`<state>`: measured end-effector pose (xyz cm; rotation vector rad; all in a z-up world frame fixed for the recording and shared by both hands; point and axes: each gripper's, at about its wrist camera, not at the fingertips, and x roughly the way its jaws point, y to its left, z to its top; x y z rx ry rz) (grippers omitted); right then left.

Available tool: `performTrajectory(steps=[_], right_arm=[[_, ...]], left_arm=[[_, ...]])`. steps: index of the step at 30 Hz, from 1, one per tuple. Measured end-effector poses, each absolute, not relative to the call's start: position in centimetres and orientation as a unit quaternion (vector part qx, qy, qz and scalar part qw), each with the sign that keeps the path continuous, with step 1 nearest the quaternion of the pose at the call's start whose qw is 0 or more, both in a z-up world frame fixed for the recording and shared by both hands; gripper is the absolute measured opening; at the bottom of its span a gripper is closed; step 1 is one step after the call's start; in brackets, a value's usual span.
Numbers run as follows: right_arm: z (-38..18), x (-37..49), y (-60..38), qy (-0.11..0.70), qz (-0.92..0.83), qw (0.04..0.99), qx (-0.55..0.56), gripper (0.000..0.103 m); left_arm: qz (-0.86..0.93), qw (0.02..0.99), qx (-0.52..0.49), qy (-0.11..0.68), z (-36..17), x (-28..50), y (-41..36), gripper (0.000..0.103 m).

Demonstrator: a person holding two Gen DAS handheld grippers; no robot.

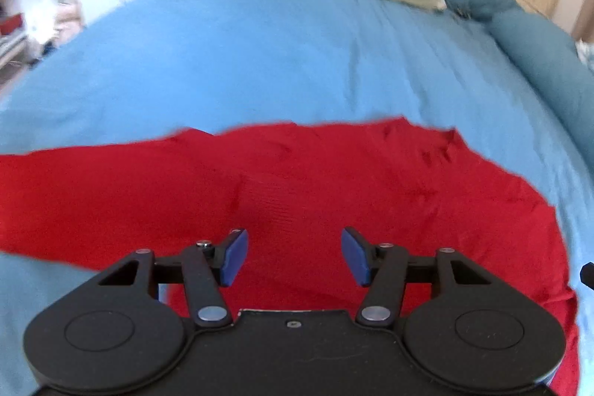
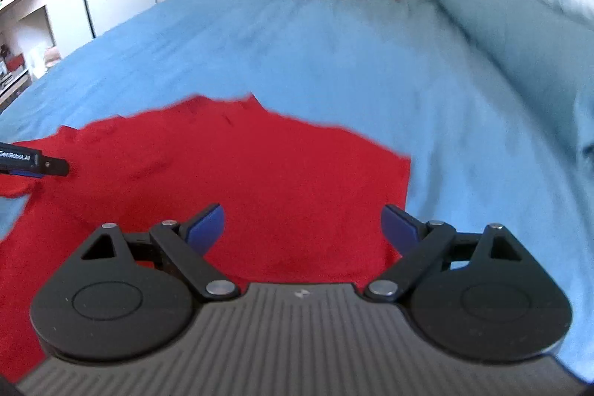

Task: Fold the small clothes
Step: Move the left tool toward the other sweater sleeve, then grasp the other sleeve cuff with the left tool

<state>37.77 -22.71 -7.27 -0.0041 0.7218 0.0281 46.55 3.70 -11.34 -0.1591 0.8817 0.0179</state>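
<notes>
Fabric fills my left wrist view: the red garment [image 1: 297, 195] lies spread on the blue bedsheet [image 1: 260, 54] just below and ahead of the left gripper [image 1: 294, 255], whose jaws stand apart with nothing between them, so I judge the cloth is laid out flat for folding. From my right wrist view the right gripper [image 2: 302, 229] hangs spread and empty above the garment's right edge, probably placed to take that side next.

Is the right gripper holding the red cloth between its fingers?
No. In the right wrist view the right gripper stands open above the red cloth, and its blue pads press on nothing.
</notes>
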Motion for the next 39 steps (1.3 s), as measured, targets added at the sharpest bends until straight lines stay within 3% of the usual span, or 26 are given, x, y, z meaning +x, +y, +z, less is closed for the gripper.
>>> performTrajectory(steps=[3,5,11,18,26,34,36,38,39], right_arm=[[-4.0,37.0,-20.2,0.366,0.036,0.929,0.031,0.103],[-2.5,36.5,-18.2,0.381,0.06,0.921,0.061,0.103],[-1.1,36.7,-9.7,0.403,0.072,0.911,0.044,0.103],[-3.1,38.4,-0.3,0.419,0.08,0.902,0.066,0.103],[-6.8,40.6,7.7,0.439,0.074,0.894,0.052,0.103],[-8.4,41.3,10.0,0.44,0.058,0.895,0.056,0.103],[-8.7,41.3,10.1,0.437,0.056,0.896,0.057,0.103],[-8.9,41.4,9.9,0.435,0.055,0.897,0.06,0.103],[-9.0,41.5,10.0,0.434,0.055,0.897,0.06,0.103]], left_arm=[[0.032,0.908,-0.113,0.402,-7.4,43.3,6.8,0.083],[0.046,0.913,-0.128,0.385,-5.4,41.4,8.9,0.101],[0.12,0.909,-0.146,0.372,-3.3,38.0,17.3,0.102],[0.204,0.887,-0.173,0.378,-6.9,38.0,28.3,0.099],[0.246,0.859,-0.23,0.386,-13.1,39.6,37.3,0.067],[0.251,0.855,-0.229,0.392,-16.1,41.1,39.2,0.047],[0.258,0.857,-0.216,0.39,-16.3,41.5,39.3,0.037],[0.265,0.857,-0.208,0.389,-16.4,41.8,39.3,0.016],[0.267,0.857,-0.207,0.39,-16.5,42.0,39.4,0.012]])
